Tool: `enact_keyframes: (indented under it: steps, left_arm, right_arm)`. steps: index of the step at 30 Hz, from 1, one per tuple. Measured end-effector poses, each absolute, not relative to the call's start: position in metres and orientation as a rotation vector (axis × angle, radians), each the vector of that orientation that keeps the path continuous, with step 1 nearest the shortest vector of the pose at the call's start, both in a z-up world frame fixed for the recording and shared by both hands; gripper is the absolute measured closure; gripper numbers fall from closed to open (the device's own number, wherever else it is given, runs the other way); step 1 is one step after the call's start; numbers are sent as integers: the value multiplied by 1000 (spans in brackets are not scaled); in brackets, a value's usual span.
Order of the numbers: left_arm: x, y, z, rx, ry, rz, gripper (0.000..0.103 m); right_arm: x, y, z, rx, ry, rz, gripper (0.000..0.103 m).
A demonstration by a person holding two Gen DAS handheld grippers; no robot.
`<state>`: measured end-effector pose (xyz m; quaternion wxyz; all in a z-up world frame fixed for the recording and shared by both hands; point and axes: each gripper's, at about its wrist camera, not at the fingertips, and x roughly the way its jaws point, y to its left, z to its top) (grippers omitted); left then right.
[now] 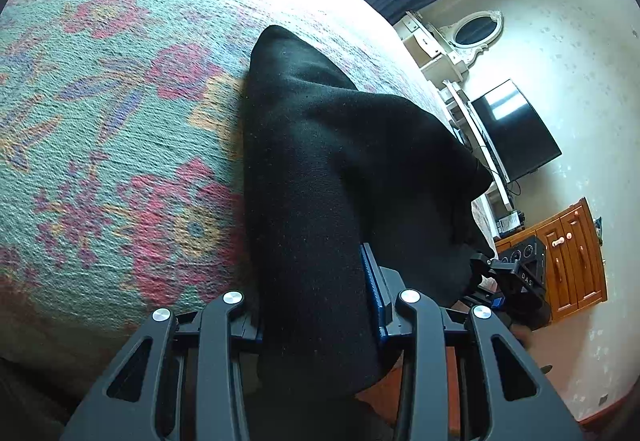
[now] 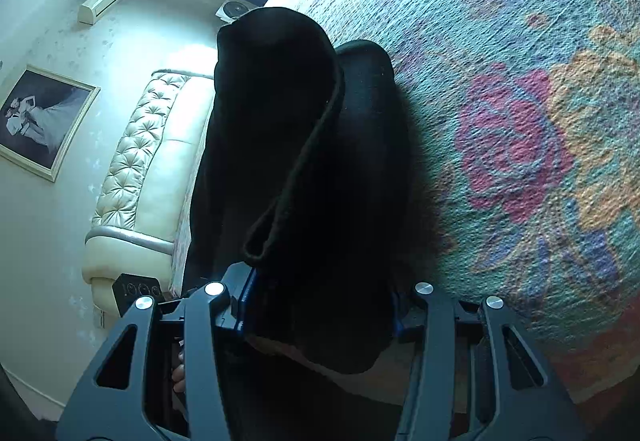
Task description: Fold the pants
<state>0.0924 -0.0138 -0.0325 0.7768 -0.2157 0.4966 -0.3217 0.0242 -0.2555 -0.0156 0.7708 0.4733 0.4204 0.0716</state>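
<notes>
Black pants [image 1: 320,161] lie bunched on a floral bedspread [image 1: 120,121], and one end is lifted off it. My left gripper [image 1: 316,305] is shut on a thick fold of the cloth, whose blue pad [image 1: 374,289] presses its right side. In the right wrist view the pants [image 2: 280,141] hang with a hemmed edge running down the middle. My right gripper [image 2: 320,305] is shut on that bundle over the bedspread [image 2: 520,121]. The right gripper's black body [image 1: 520,281] shows past the cloth in the left wrist view.
Beyond the bed's edge are a dark TV [image 1: 516,129], a wooden cabinet [image 1: 572,261] and an oval mirror [image 1: 478,29]. On the other side stand a tufted cream headboard [image 2: 140,169], a framed picture [image 2: 40,121] and a wall air conditioner [image 2: 104,1].
</notes>
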Motion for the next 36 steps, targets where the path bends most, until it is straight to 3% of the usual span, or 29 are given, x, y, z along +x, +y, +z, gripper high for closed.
enact_keyframes:
  steps: [21, 30, 33, 36]
  left_arm:
    - [90, 52, -44, -589, 1055, -625, 65]
    - [73, 84, -52, -730, 1041, -761, 60]
    - [65, 106, -45, -783, 1024, -774, 60]
    - [61, 125, -34, -795, 984, -764, 60]
  right_arm:
    - [79, -220, -20, 952, 1010, 261, 55]
    - [52, -247, -32, 998, 994, 300, 67]
    - [48, -251, -35, 1029, 1004, 331, 64]
    - [38, -266, -35, 1080, 1008, 333, 54]
